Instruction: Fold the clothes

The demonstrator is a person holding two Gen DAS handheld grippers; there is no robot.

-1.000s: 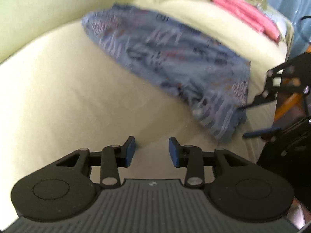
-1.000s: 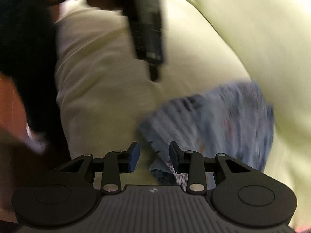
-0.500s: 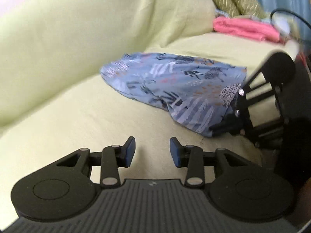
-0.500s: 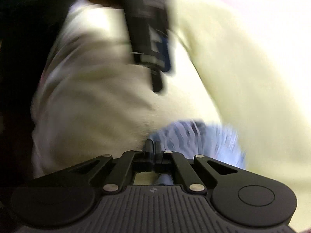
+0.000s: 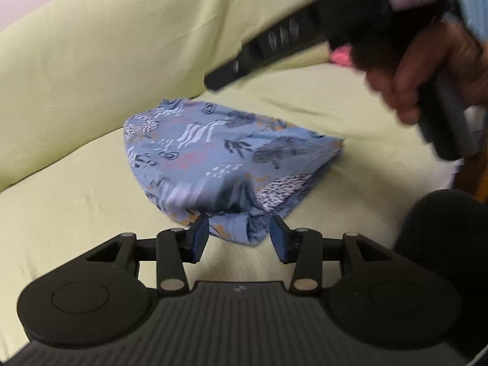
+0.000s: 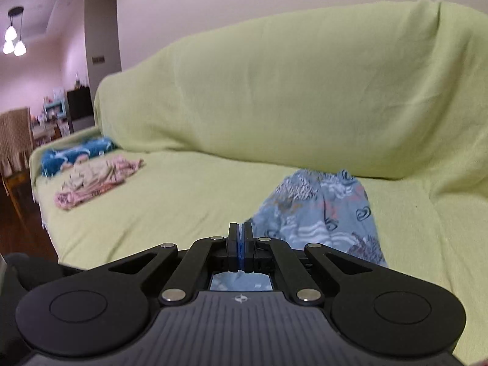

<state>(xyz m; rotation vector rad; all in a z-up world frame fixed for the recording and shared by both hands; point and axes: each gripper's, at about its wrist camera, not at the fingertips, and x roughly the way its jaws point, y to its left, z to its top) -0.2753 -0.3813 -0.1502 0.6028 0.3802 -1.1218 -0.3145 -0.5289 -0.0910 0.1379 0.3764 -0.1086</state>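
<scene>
A blue patterned garment (image 5: 231, 158) lies bunched on the green sofa seat (image 5: 76, 213). My left gripper (image 5: 239, 238) is open just above the seat, and the garment's near edge sits between its blue pads. Blurred, my right gripper (image 5: 213, 80) hangs in the air above the garment at the upper right, with a hand (image 5: 427, 64) on its grip. In the right wrist view that gripper (image 6: 240, 231) is shut with nothing seen between its fingers, and the garment (image 6: 323, 213) lies below and to its right.
The sofa backrest (image 6: 289, 91) rises behind the garment. A pink heap of clothes (image 6: 94, 183) and a blue one (image 6: 73, 152) lie at the seat's far left end. Something pink (image 5: 340, 56) rests on the seat beyond the hand. A dark rounded shape (image 5: 442, 228) fills the lower right.
My left gripper moved in until the garment's near edge lay between its open fingers. My right gripper shut at the garment, then rose up away from it.
</scene>
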